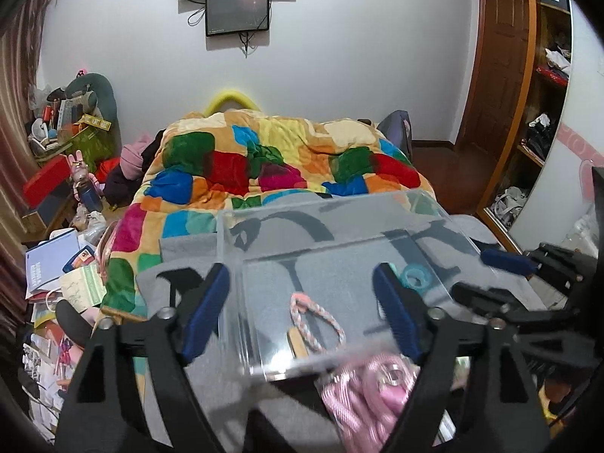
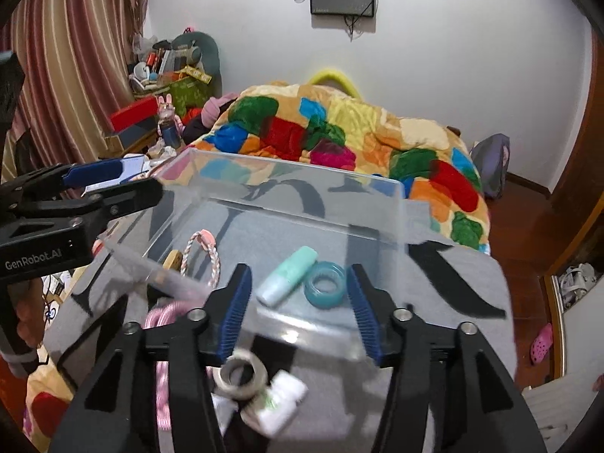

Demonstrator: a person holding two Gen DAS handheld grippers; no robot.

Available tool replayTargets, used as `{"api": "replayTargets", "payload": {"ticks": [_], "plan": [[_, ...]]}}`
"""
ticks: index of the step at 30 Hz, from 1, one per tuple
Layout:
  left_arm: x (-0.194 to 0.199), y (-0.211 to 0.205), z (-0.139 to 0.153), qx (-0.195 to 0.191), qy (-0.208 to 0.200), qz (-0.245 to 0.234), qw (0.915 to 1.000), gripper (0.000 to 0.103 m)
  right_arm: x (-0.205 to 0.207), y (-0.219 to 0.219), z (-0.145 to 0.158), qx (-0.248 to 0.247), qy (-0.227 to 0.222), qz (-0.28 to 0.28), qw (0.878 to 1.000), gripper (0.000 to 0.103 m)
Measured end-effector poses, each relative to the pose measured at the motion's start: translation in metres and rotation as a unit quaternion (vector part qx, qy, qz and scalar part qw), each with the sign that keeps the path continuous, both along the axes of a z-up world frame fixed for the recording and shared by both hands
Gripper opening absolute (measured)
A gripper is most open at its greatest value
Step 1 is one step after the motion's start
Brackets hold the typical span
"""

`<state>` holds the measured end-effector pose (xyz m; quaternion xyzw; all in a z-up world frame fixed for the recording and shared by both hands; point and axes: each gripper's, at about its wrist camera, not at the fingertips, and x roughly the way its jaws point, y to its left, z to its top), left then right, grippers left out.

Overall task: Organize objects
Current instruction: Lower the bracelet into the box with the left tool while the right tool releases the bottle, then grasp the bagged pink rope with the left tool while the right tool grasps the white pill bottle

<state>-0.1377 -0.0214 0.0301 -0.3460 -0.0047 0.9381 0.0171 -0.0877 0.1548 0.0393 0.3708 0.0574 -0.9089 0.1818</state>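
A clear plastic box (image 1: 339,226) (image 2: 287,196) stands on a grey cloth (image 1: 196,249) (image 2: 445,287) on the bed. Inside lie a pink-white rope loop (image 1: 313,321) (image 2: 205,256), a mint marker (image 2: 288,273) and a teal ring (image 2: 325,284) (image 1: 415,277). My left gripper (image 1: 302,302) is open over the box's near left part; it also shows in the right wrist view (image 2: 113,181). My right gripper (image 2: 300,298) is open over the box's near right wall; it also shows in the left wrist view (image 1: 487,275). In front of the box lie a pink rope bundle (image 1: 362,396) (image 2: 166,313), a tape roll (image 2: 241,375) and a white bottle (image 2: 279,402).
A colourful patchwork quilt (image 1: 271,158) (image 2: 339,132) covers the bed behind the box. Clutter, books and boxes (image 1: 56,264) fill the floor at left. A wardrobe (image 1: 528,113) stands at right. Screens (image 1: 238,11) hang on the far wall.
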Motion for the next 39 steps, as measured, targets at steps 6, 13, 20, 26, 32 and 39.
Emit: {"api": "replayTargets", "payload": {"ticks": [6, 13, 20, 26, 32, 39], "plan": [[0.029, 0.006, -0.014, 0.008, -0.025, -0.010, 0.9996, 0.094, 0.029, 0.026, -0.002, -0.012, -0.004, -0.008, 1.000, 0.056], [0.041, 0.033, -0.054, 0.033, -0.084, -0.044, 0.9950, 0.094, 0.041, 0.027, -0.039, -0.012, -0.054, -0.009, 0.998, 0.056], [0.041, 0.043, -0.091, 0.034, -0.125, -0.050, 0.9903, 0.094, 0.041, 0.023, -0.069, -0.031, -0.100, 0.004, 0.994, 0.052], [0.053, 0.020, -0.093, 0.047, -0.124, -0.041, 0.9903, 0.095, 0.043, 0.039, -0.076, -0.030, -0.105, -0.003, 0.994, 0.035], [0.049, 0.028, -0.098, 0.038, -0.137, -0.058, 0.9881, 0.095, 0.039, 0.036, -0.076, -0.028, -0.101, 0.007, 0.995, 0.035], [0.045, 0.048, -0.106, -0.013, -0.118, -0.052, 0.9915, 0.067, 0.028, 0.022, -0.074, -0.009, -0.091, 0.021, 0.996, 0.031]]}}
